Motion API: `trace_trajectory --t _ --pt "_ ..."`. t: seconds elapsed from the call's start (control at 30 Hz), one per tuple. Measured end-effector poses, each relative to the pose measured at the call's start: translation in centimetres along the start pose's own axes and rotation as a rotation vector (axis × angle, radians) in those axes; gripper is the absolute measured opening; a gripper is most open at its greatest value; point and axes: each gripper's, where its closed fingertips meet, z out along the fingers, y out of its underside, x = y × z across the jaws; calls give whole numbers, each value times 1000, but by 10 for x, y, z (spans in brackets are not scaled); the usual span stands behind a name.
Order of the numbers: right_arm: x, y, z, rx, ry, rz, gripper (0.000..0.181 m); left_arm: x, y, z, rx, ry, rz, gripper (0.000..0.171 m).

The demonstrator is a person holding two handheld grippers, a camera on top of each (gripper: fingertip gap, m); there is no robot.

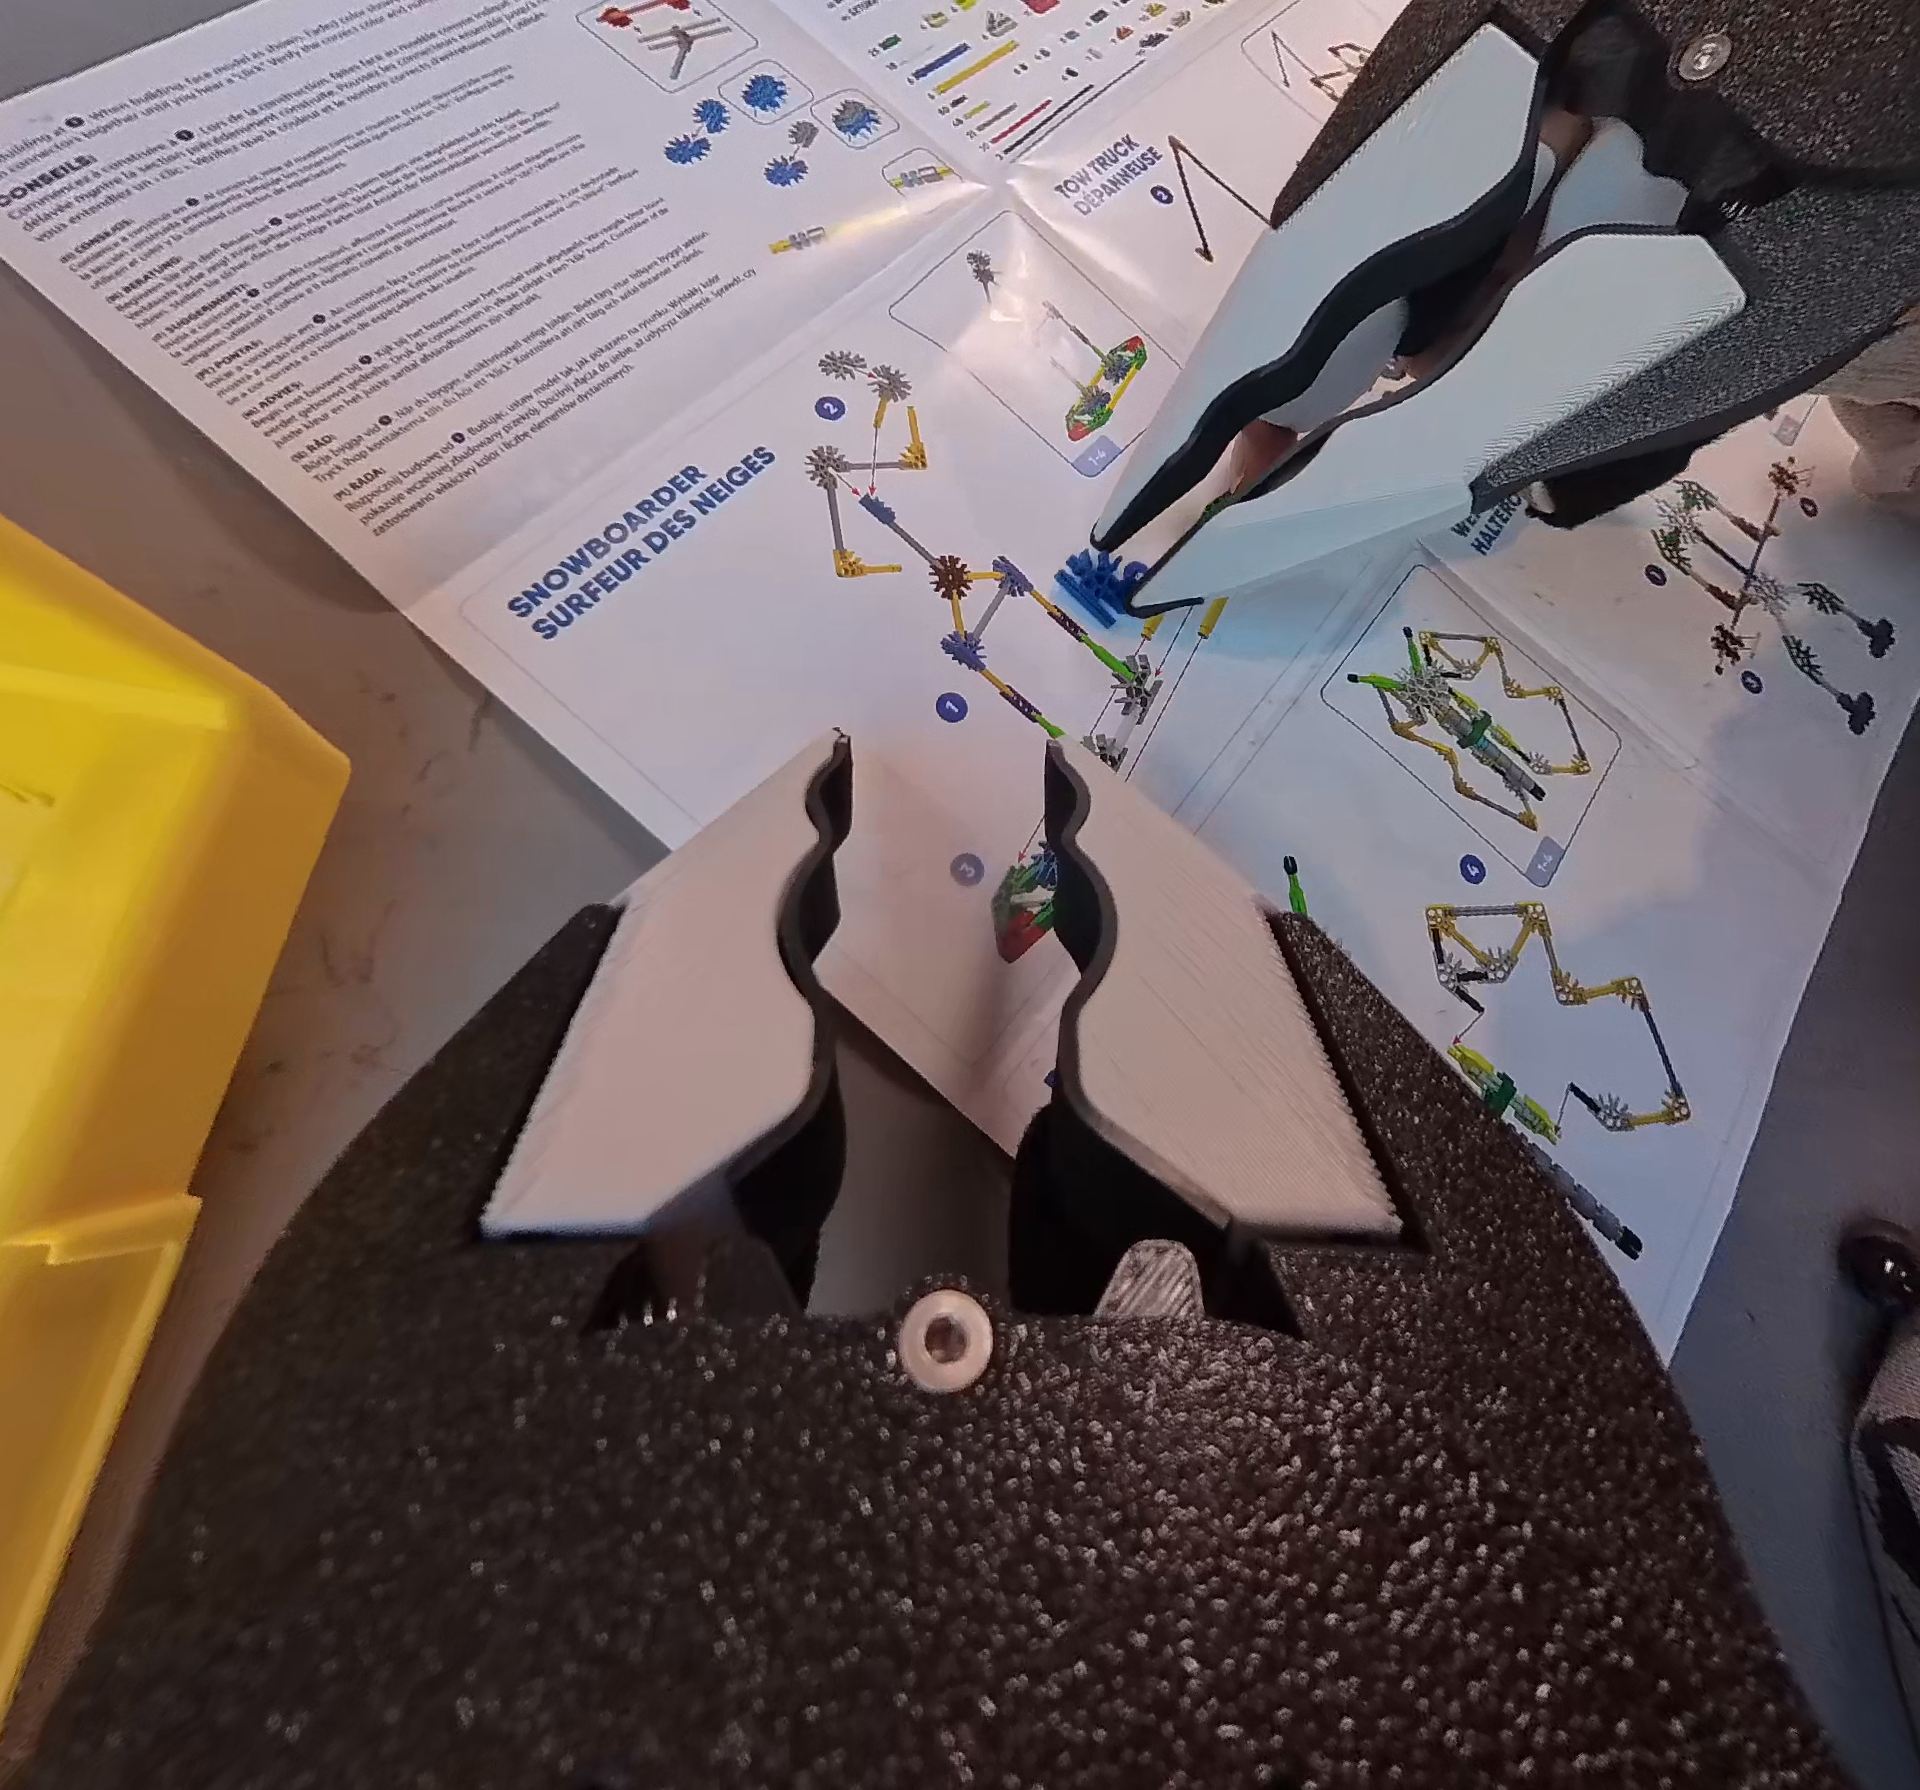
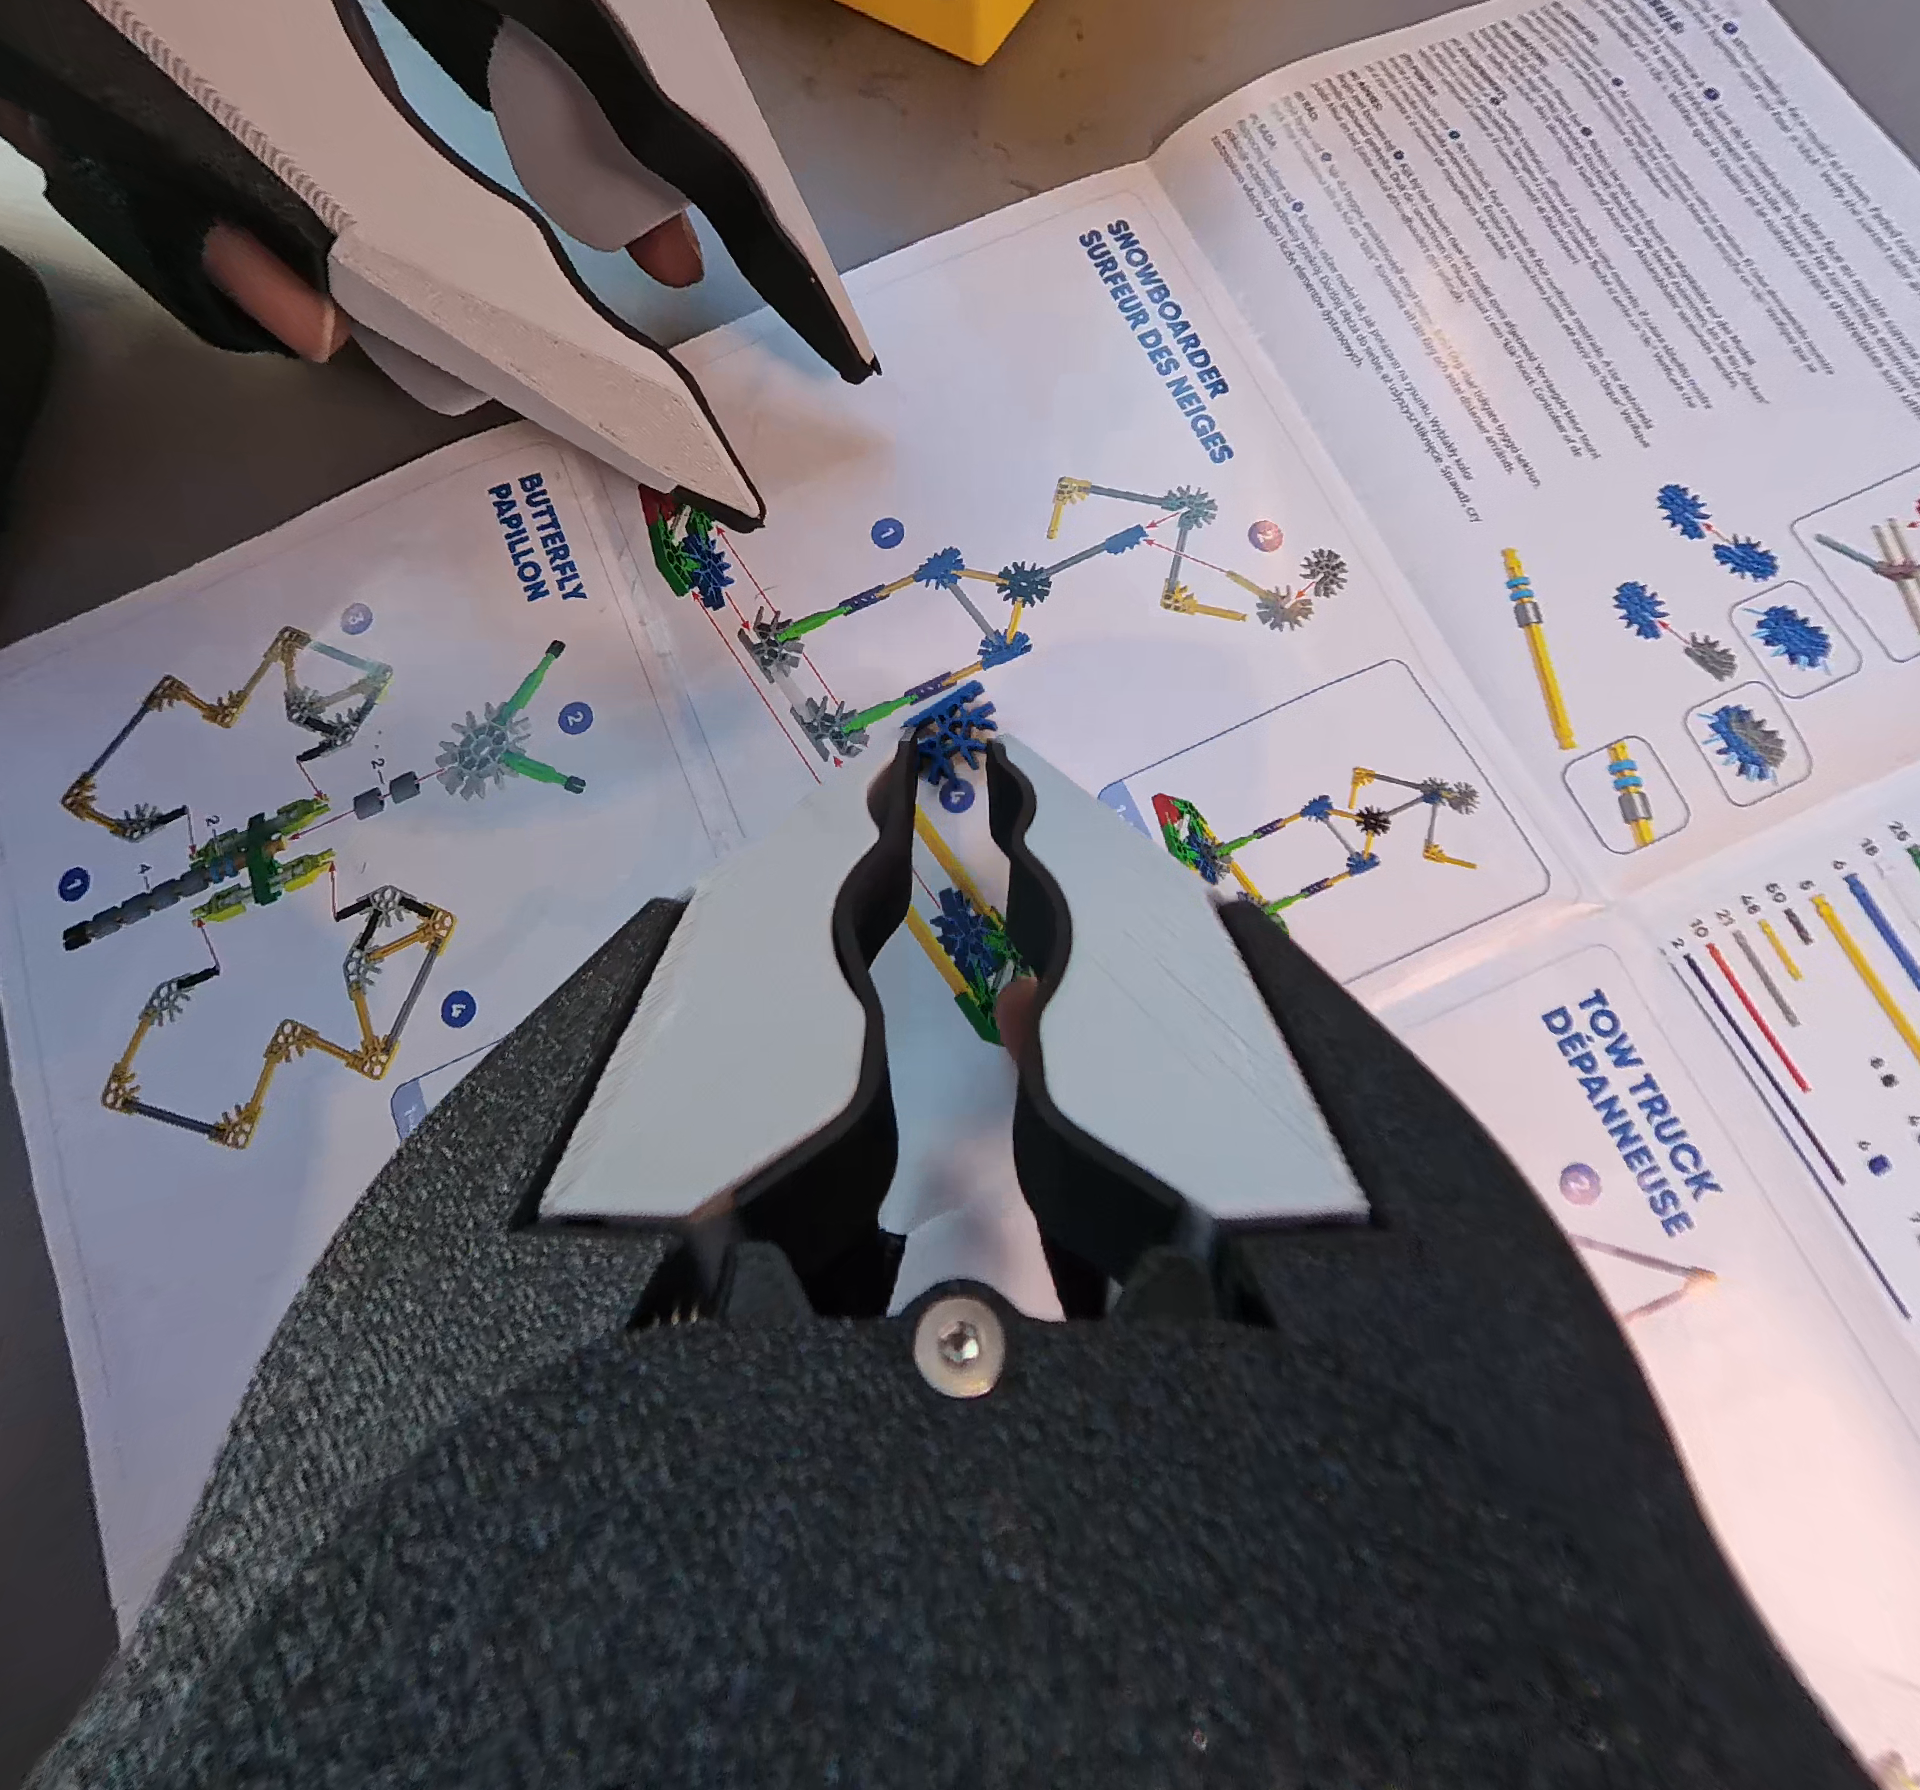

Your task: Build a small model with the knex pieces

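While the right tool (image 2: pixel 951 753) pinches a blue snowflake connector (image 2: pixel 954 722) over the instruction sheet (image 2: pixel 1351 369), left tool (image 1: pixel 945 748) hovers just beside, gaping wide; yellow bin (image 1: pixel 125 909) far left on table (image 1: pixel 395 701).

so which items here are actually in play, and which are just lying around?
In play:
- right gripper, shut on small blue snowflake-shaped plastic connector
- left gripper, open, empty, above the sheet

Lying about:
- unfolded white paper instruction sheet
- yellow plastic bin

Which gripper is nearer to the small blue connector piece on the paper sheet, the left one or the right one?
Right. The right gripper has its jaws closed on the blue connector piece, at their tips. The left gripper is apart from it, open, above the instruction sheet.
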Motion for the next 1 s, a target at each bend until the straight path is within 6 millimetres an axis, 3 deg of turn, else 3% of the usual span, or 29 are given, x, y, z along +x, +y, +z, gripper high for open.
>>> trace_trajectory --t 1.0 --pt "1 -4 5 -6 -5 -23 19 0 0 0 -1 -3 11 37"
